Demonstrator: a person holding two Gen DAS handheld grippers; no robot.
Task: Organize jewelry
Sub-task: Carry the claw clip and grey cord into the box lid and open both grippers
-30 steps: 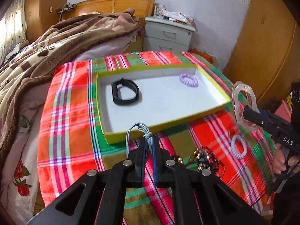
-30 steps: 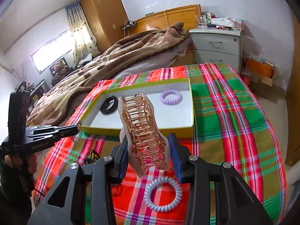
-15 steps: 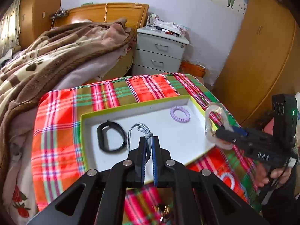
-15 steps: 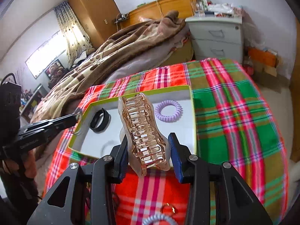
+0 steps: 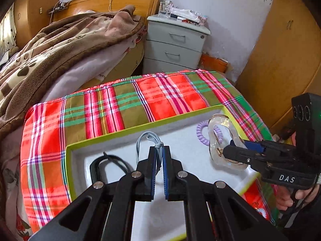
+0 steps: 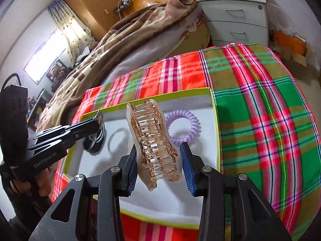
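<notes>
A white tray with a lime-green rim (image 5: 120,133) (image 6: 217,130) lies on the plaid cloth. Inside it are a purple spiral hair tie (image 5: 199,134) (image 6: 195,126) and a black band (image 5: 94,168) (image 6: 88,146). My left gripper (image 5: 158,150) (image 6: 98,120) is shut on a grey elastic loop (image 5: 144,138) and hangs over the tray's left half, just beside the black band. My right gripper (image 6: 158,148) (image 5: 230,152) is shut on a clear pinkish claw hair clip (image 6: 152,138) (image 5: 232,128), held upright over the tray's right half in front of the purple tie.
The red-green plaid cloth (image 6: 260,100) covers the table. Behind it stand a bed with a brown blanket (image 5: 60,46), a grey nightstand (image 5: 174,42) and a wooden wardrobe (image 5: 280,50). A person's hand (image 5: 286,198) holds the right gripper's handle.
Both grippers have moved forward from the table's front part to over the tray, each carrying its item. The loose pieces on the cloth in front have dropped out of view.
</notes>
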